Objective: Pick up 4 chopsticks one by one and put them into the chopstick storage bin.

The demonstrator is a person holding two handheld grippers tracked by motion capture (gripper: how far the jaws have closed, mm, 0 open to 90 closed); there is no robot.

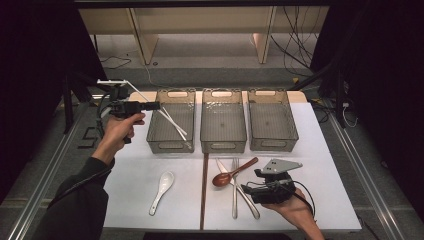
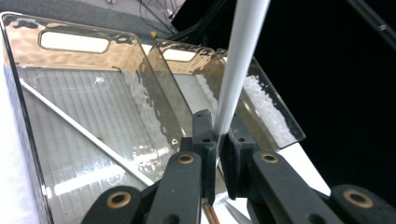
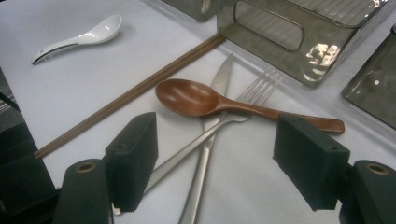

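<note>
High view: chopstick (image 1: 175, 126) in left bin (image 1: 171, 121)

in your left gripper (image 2: 217, 140) view the white chopstick (image 2: 240, 60) pinched between the jaws runs off the top edge, so you can't see its far end, and its lower end is hidden between the pads. the left bin (image 2: 93, 93) is cut off at the left and bottom edges, and the jaws cover its near right corner. beyond that bin the middle bin (image 2: 187, 79) is partly behind the chopstick. in your right gripper (image 3: 215, 163) view the knife (image 3: 210, 135) leaves the bottom edge, and the fork (image 3: 243, 102) handle slips behind the left jaw. the wooden spoon (image 3: 196, 98) crosses both, hiding their middles. the brown chopsticks (image 3: 126, 95) end behind dark gear beside that jaw.
</note>
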